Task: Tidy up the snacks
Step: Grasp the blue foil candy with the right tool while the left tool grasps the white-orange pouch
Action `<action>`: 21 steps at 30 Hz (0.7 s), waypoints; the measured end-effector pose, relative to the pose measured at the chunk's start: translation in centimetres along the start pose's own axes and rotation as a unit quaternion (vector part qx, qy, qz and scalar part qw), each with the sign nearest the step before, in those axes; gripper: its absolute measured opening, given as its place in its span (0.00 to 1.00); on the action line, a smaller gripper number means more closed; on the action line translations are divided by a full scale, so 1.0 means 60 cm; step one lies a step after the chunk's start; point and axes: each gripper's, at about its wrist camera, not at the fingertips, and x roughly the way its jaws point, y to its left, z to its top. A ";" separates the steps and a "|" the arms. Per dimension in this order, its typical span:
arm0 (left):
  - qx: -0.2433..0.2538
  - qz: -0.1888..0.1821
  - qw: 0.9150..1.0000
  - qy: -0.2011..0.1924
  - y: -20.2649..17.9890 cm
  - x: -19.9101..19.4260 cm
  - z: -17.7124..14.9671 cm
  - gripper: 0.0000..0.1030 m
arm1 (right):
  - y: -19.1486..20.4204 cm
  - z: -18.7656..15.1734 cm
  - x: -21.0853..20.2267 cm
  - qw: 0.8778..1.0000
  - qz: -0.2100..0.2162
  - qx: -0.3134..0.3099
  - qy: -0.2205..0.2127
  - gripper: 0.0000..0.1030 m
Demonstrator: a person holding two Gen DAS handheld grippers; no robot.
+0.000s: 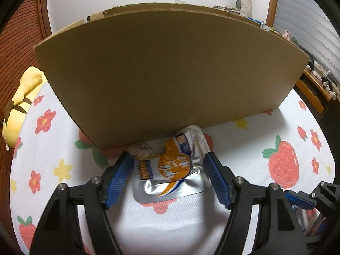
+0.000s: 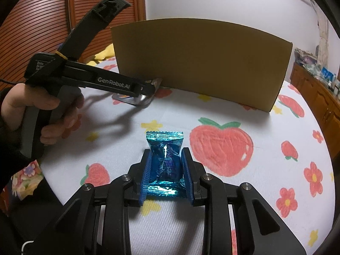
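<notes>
On the strawberry-print bed cover (image 2: 223, 110), the silver pouch (image 1: 170, 170) lies between the left claw's (image 1: 167, 165) wide-spread fingers, long axis running ahead toward the cardboard box (image 1: 165, 74), untouched, while the right claw (image 2: 166, 170) pinches a blue wrapper (image 2: 165, 159).

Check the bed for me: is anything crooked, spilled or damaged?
Nothing spilled or torn. The silver pouch between the open left gripper is creased and lies askew, its far end against the foot of the cardboard box. The blue packet in the right gripper looks crinkled but whole.
</notes>
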 end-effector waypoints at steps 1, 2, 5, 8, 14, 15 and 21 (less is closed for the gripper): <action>-0.001 -0.001 1.000 -0.001 -0.001 0.001 0.000 0.70 | 0.000 0.000 -0.001 1.000 0.000 0.000 0.000 0.25; -0.001 -0.002 1.000 -0.001 -0.001 0.002 0.001 0.71 | 0.000 0.000 -0.001 1.000 0.000 0.000 0.000 0.25; 0.000 -0.002 1.000 0.005 -0.005 0.013 0.000 0.75 | -0.001 0.000 -0.001 1.000 0.000 0.000 0.000 0.25; 0.008 0.006 1.000 0.000 -0.010 0.016 -0.002 0.76 | 0.000 0.000 0.000 1.000 0.000 0.000 -0.001 0.25; 0.013 0.000 1.000 -0.009 -0.013 0.007 -0.011 0.61 | 0.001 -0.001 -0.001 1.000 0.001 -0.001 -0.002 0.25; 0.011 -0.006 1.000 -0.011 -0.012 0.003 -0.013 0.60 | 0.001 -0.001 -0.001 1.000 0.001 -0.001 -0.002 0.25; 0.000 -0.021 0.999 -0.032 -0.004 -0.029 -0.041 0.48 | 0.000 0.000 -0.001 1.000 0.002 0.000 -0.001 0.25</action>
